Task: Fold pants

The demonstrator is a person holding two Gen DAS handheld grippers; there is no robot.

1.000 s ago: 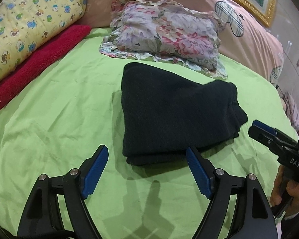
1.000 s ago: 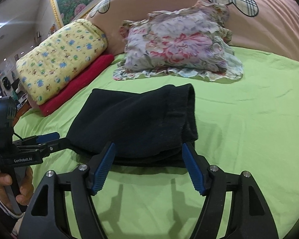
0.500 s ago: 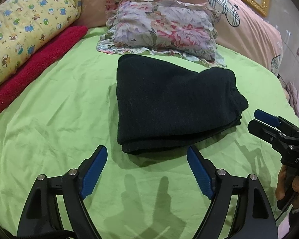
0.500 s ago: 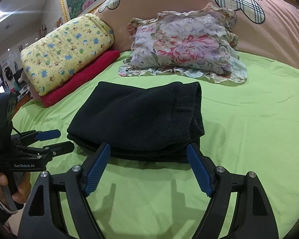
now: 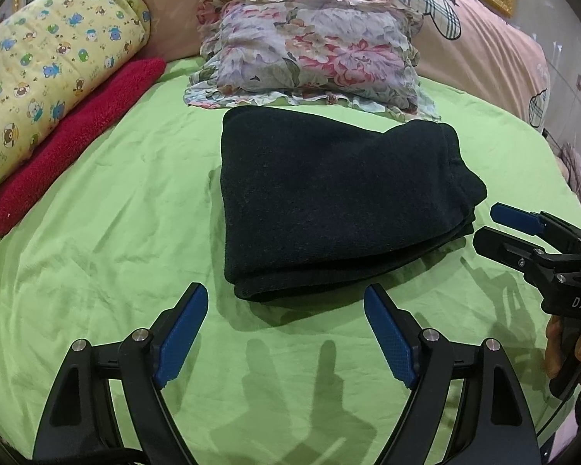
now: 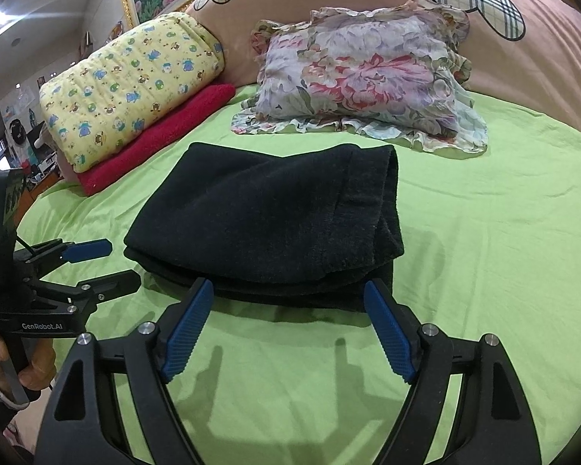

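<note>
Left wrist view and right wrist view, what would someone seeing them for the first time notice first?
The black pants stand out first, folded into a thick stack in the middle of the bright green sheet. Just behind them lies a floral pillow, and off to the left a yellow printed quilt rests on a red towel. Both the left gripper and the right gripper are open and empty near the stack.

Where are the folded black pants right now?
In both wrist views the black pants lie folded mid-bed on the green sheet, just before the floral pillow, right of the red towel.
</note>
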